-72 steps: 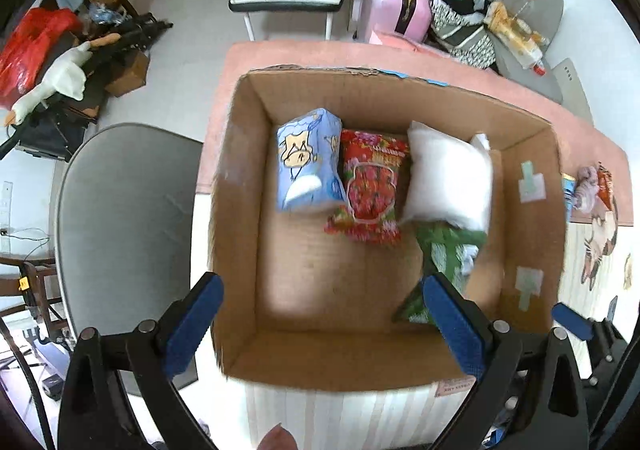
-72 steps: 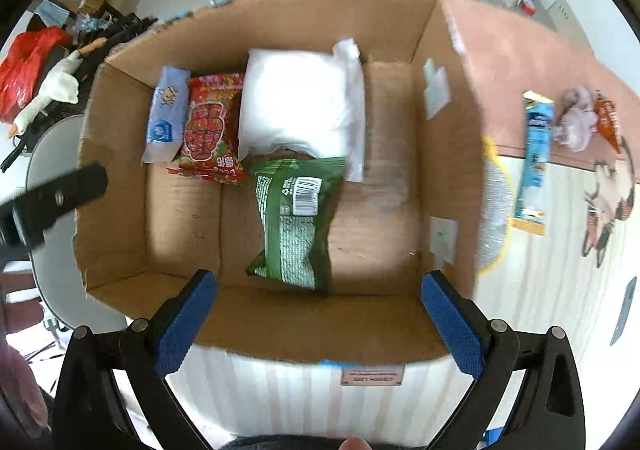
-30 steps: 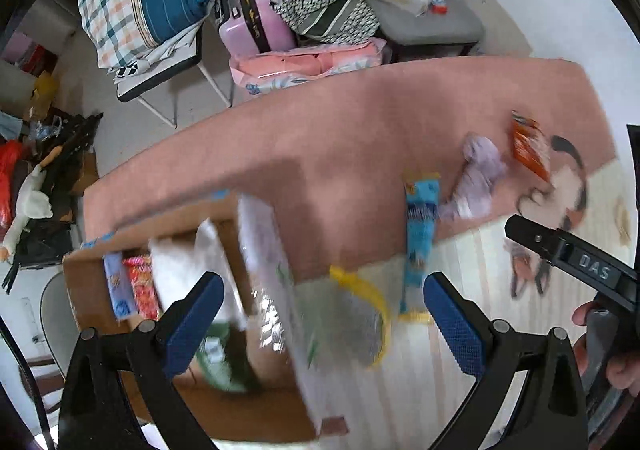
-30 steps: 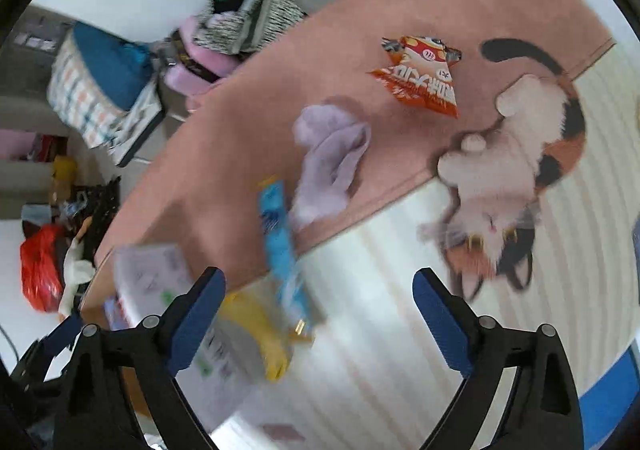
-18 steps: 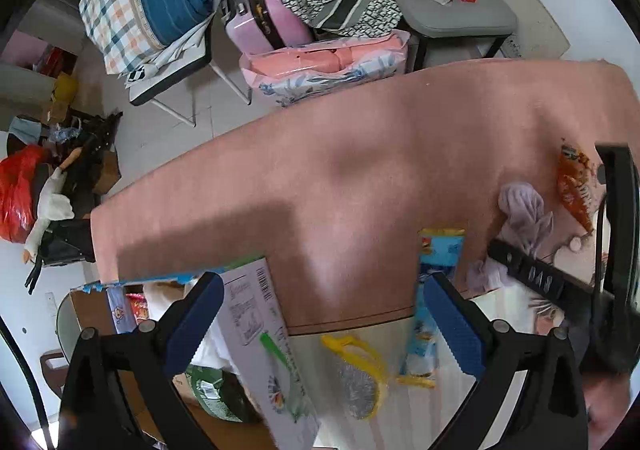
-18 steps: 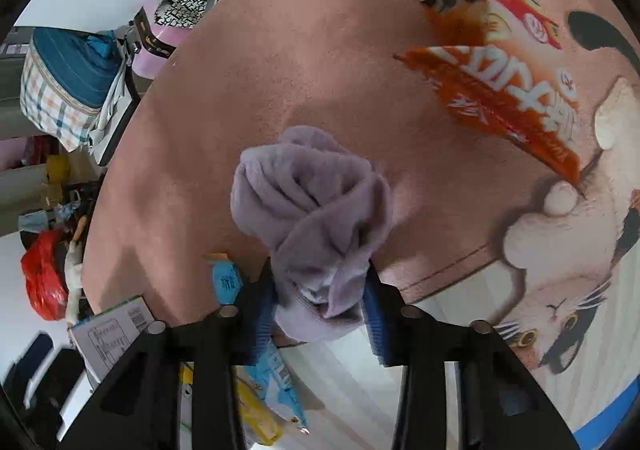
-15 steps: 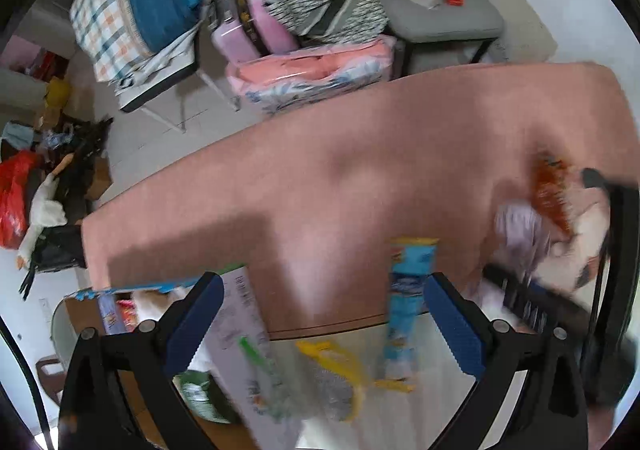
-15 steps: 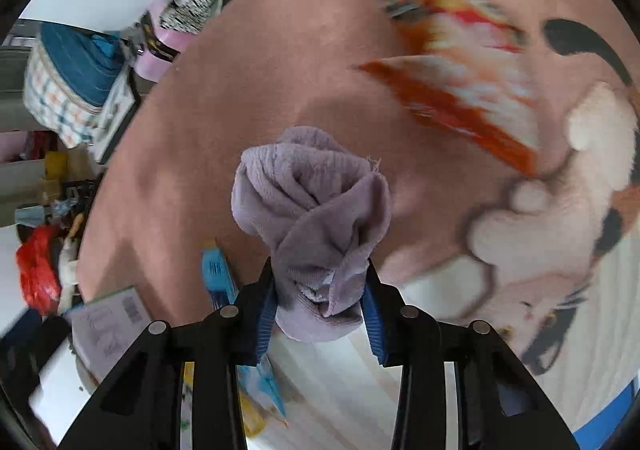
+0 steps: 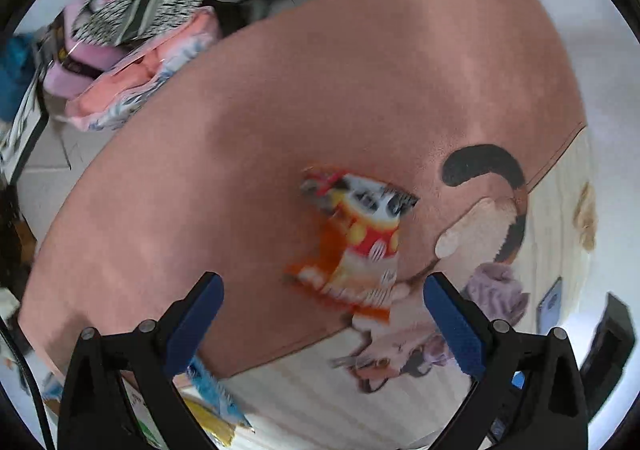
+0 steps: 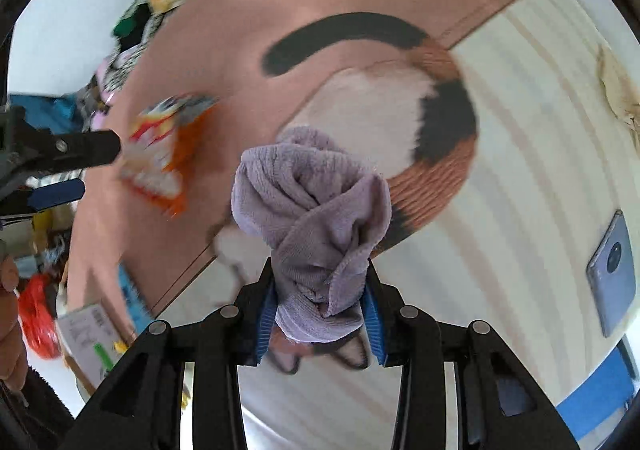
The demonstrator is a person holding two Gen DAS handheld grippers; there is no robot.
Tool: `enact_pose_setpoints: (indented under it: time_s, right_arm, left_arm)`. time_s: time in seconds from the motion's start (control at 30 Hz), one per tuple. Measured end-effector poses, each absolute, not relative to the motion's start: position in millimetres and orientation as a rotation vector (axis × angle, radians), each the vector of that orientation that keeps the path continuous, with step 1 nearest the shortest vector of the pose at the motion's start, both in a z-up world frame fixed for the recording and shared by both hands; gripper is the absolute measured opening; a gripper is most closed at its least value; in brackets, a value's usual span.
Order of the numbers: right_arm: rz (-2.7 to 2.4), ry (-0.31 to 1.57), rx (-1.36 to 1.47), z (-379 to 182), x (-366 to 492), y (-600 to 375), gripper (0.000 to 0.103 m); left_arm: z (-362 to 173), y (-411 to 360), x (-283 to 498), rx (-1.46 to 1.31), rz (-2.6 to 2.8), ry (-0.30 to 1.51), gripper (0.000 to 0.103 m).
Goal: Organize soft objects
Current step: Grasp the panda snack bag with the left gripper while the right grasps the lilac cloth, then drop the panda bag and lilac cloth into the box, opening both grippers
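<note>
Your right hand-held gripper (image 10: 320, 314) is pinching the crumpled lilac terry cloth (image 10: 312, 226): both blue pads press into its lower folds, and the bunched top bulges out beyond the fingertips. The jaws closed on it within the last second. The cloth hangs over the worktop (image 10: 520, 137), above the calico cat printed on its pink and cream striped cover. A grey smartphone (image 10: 612, 270) lies flat on the striped part, well off to the right.

Your left hand-held gripper (image 9: 322, 314) is spread wide and holds nothing. It points steeply down at the orange and red crinkly snack packet (image 9: 354, 246), which lies on the pink part of the cover between the cat's black tail and the worktop's near stripes. The packet sits just beyond the blue fingertips (image 9: 200, 308); the picture is blurred, so you cannot tell whether either pad touches it. A blue stick-shaped packet (image 9: 212, 386) lies near the left finger.
</note>
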State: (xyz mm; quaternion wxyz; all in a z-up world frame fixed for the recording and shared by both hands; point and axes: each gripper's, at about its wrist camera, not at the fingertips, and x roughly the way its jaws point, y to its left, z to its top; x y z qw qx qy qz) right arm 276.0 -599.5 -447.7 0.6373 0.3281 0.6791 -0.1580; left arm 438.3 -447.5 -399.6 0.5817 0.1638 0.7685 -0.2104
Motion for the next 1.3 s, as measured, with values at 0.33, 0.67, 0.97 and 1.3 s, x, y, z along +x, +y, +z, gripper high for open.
enact_pose_setpoints:
  time_s: [0.33,0.67,0.97,1.3]
  right_arm:
    - [-0.398,1.606,0.705,-468.1,297.8,-614.3,0.04]
    - [-0.325,1.55,0.618,-423.8,299.0,-563.9,0.04]
    - [-0.096,1.461,0.543,-342.9,285.5,-448.2,0.04]
    - [0.241,1.492,0.383,-282.1,238.9,-242.8,0.04]
  left_arm:
    - [-450.1,-468.5,428.3,0.475,-0.466,1.871,0.032]
    - [-383.3,-406.0,389.9,0.37,-0.471,1.698,0.029]
    - [-257.0,-279.9,331.8,0.118,-0.468,1.501,0.029]
    - [-207.3,-39.9,253.9,-0.024,-0.218,1.447,0.03]
